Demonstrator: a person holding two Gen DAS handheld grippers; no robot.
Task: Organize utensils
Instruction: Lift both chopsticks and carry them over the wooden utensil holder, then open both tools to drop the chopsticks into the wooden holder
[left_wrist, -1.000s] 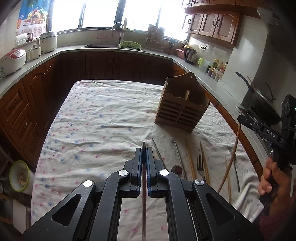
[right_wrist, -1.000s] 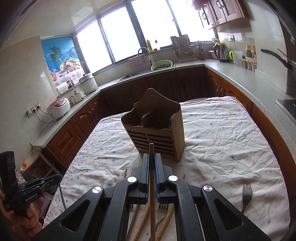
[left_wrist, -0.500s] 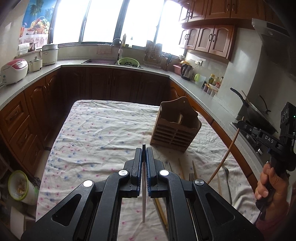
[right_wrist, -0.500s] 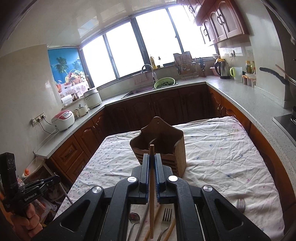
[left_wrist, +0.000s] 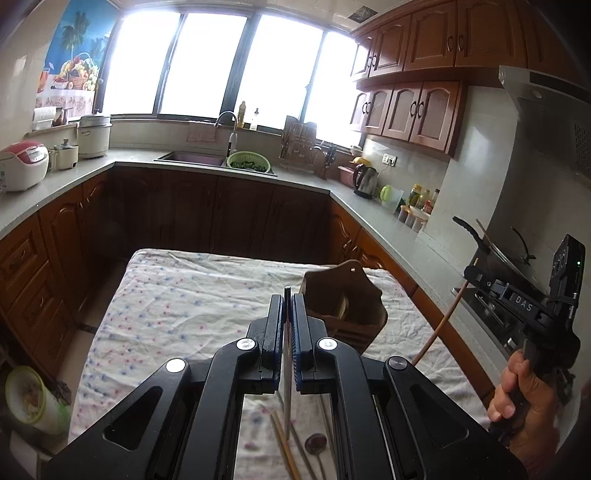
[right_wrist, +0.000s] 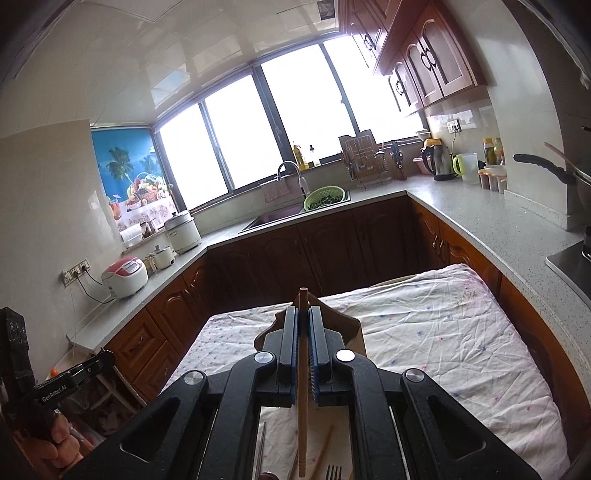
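Note:
My left gripper (left_wrist: 287, 300) is shut on a thin metal chopstick (left_wrist: 287, 398), which hangs down between the pads above the table. My right gripper (right_wrist: 303, 311) is shut on a wooden chopstick (right_wrist: 303, 387) that pokes out past the fingertips. In the left wrist view the right gripper (left_wrist: 469, 275) is up at the right, its wooden chopstick (left_wrist: 439, 328) slanting down. The wooden utensil holder (left_wrist: 347, 310) stands on the table just beyond both grippers; in the right wrist view the holder (right_wrist: 351, 326) is mostly hidden behind the fingers. The left gripper (right_wrist: 107, 360) shows low at the left.
The table carries a floral cloth (right_wrist: 443, 332). On it below the grippers lie wooden chopsticks (left_wrist: 284, 446), a spoon (left_wrist: 316, 441), a fork (right_wrist: 334, 472) and a metal chopstick (right_wrist: 260, 454). Counters and cabinets ring the table; a wok (left_wrist: 509, 251) sits at the right.
Both grippers have risen with their chopsticks and tilted up. The holder and table now sit lower in both views, and the loose utensils have slid to the bottom edge.

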